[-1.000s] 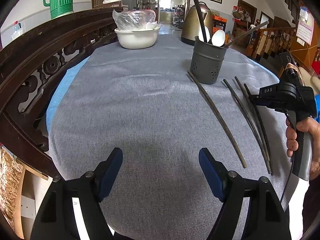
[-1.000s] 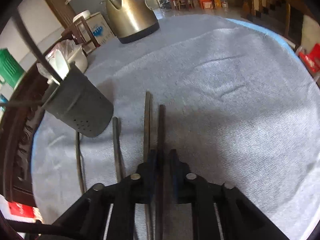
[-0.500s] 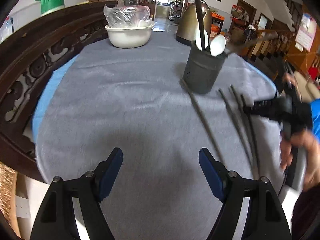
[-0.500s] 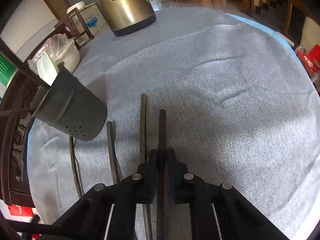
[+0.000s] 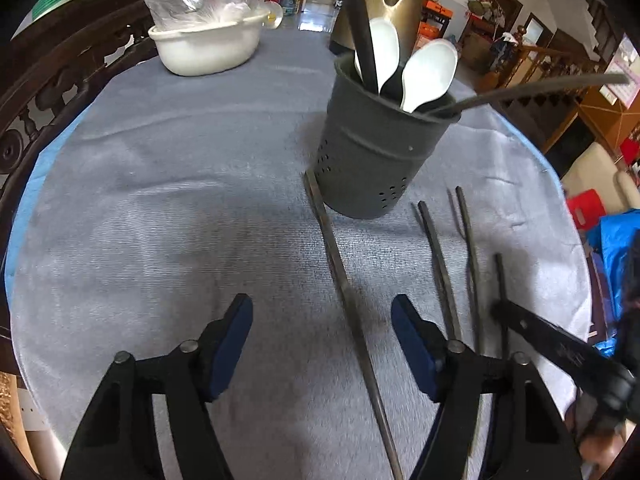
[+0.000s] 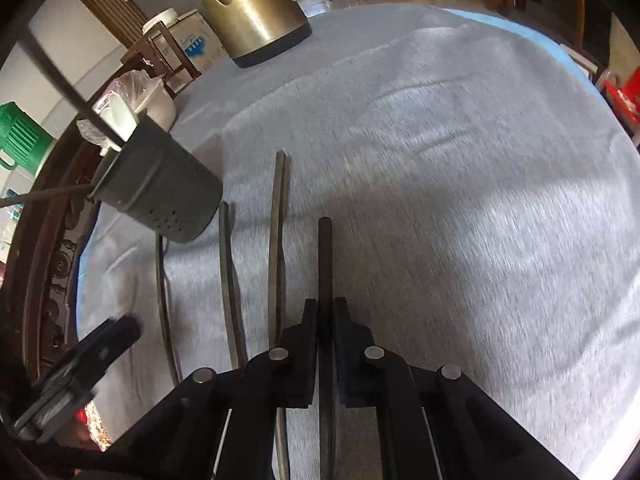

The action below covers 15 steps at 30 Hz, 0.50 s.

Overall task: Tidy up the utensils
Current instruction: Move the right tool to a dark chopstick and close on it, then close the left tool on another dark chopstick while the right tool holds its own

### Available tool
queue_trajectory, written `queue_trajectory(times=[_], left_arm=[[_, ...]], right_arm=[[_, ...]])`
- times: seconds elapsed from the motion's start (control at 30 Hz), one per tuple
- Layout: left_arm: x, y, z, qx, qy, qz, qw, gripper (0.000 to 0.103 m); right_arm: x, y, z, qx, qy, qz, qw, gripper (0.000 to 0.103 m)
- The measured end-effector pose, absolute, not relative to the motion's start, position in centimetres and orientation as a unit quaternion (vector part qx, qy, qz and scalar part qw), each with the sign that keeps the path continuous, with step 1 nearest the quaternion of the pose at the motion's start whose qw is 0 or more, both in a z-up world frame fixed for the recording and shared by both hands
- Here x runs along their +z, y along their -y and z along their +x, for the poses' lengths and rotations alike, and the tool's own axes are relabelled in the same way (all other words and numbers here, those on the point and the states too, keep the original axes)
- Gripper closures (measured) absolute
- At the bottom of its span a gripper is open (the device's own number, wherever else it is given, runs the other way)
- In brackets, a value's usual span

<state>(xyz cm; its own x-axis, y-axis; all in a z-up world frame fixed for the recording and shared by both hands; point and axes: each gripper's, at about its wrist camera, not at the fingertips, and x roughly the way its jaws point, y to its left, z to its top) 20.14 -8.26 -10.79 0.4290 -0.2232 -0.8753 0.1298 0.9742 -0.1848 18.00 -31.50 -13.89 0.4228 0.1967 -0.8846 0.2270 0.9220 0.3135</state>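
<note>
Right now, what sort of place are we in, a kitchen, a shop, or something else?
Most likely the dining area of a home. A round table under a grey cloth carries a utensil holder with spoons and chopsticks, a metal kettle and a covered bowl, with carved wooden chairs around it.

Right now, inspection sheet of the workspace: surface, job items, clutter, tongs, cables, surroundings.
Surface: grey cloth covering round table.
Job's things: dark utensil holder upright, holding white spoons and chopsticks; loose chopsticks lying on the cloth beside it.
Clutter: white basin with plastic wrap; brass kettle.
Grippers: left tongs open, just been closing, straddling one chopstick without touching; right tongs shut on a chopstick.
Cables: nothing seen.
Surroundings: carved wooden chair back, furniture beyond.
</note>
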Motion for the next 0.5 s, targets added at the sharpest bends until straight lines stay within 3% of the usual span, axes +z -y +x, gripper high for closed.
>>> queue_trajectory(times=[0.1, 0.17, 0.27, 0.33, 0.5], left_arm=[[-12.0, 9.0, 20.6, -0.103, -0.538, -0.034, 0.836, 0.050], [-12.3, 9.5, 20.8, -0.099, -0.531, -0.022, 0.841, 0.054], [-12.4, 10.0, 20.8, -0.107, -0.524, -0.005, 0.845, 0.073], [-12.5, 10.2, 20.8, -0.110, -0.521, 0.012, 0.846, 0.090], [-12.5, 8.6, 21.1, -0.147, -0.532, 0.022, 0.833, 0.094]], right_arm=[[-13.9, 31.7, 16.9, -0.004, -0.535, 0.212, 0.818, 0.094], [-14.0, 32.0, 16.3, 0.000, -0.533, 0.226, 0.815, 0.094], [-13.8, 32.4, 15.5, 0.003, -0.533, 0.235, 0.813, 0.094], [-13.7, 32.4, 15.3, 0.001, -0.534, 0.233, 0.813, 0.094], [-13.5, 32.3, 14.8, -0.003, -0.535, 0.230, 0.813, 0.094]])
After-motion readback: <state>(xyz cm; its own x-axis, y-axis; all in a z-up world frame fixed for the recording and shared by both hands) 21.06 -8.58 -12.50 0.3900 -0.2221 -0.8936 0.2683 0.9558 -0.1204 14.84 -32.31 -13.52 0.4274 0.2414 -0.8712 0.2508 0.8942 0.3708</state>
